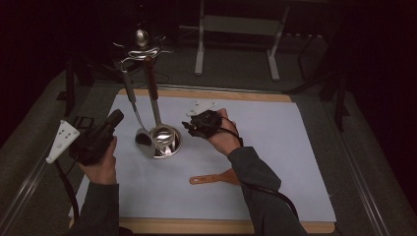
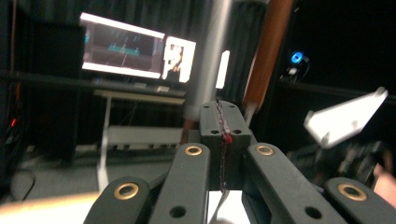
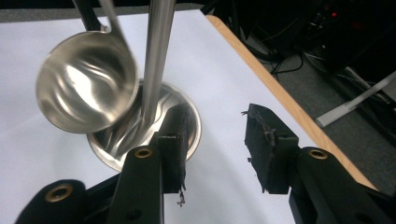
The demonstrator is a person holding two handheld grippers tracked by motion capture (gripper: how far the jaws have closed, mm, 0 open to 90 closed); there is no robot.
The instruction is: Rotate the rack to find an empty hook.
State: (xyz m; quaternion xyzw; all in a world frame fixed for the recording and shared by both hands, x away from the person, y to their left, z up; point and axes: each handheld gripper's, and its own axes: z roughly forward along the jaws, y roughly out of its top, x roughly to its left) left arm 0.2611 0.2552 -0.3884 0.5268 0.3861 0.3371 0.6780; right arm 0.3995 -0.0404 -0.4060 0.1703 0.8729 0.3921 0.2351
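Ladle (image 1: 142, 137): steel, hung by a thin handle from the rack (image 1: 142, 50) at the far left of the sheet; bowl (image 3: 86, 81) tilted, just above and beside the rack's round base, touching or apart could not be told

Table: grey, with a wooden board (image 1: 221, 227) laid on it

Sheet (image 1: 275, 147): white, covered most of the board

Monitor (image 2: 123, 51): lit, stood beyond the table in the left gripper view, blurred

Rack: wire top with hooks, carried on a rod (image 1: 150, 81) that was brown above and steel below; the steel part (image 3: 156, 46) ran down into the base

Base (image 1: 171, 148): shiny shallow steel disc, sat on the sheet near its far left corner; its rim (image 3: 192, 122) lay right behind one jaw of the right gripper

Left gripper (image 1: 117, 116): held up at the left edge of the sheet, pointing towards the rack, well short of the ladle; jaws pressed tight together with nothing in them (image 2: 223, 121); grey plate (image 1: 61, 140) stuck out to its left

Right gripper (image 1: 189, 127): held just right of the base, pointing at it; jaws spread wide, nothing between them but bare sheet (image 3: 215, 140); contact with the base could not be told

Spatula (image 1: 216, 178): orange, lay flat on the sheet near the right forearm, handle towards the left, apart from both grippers
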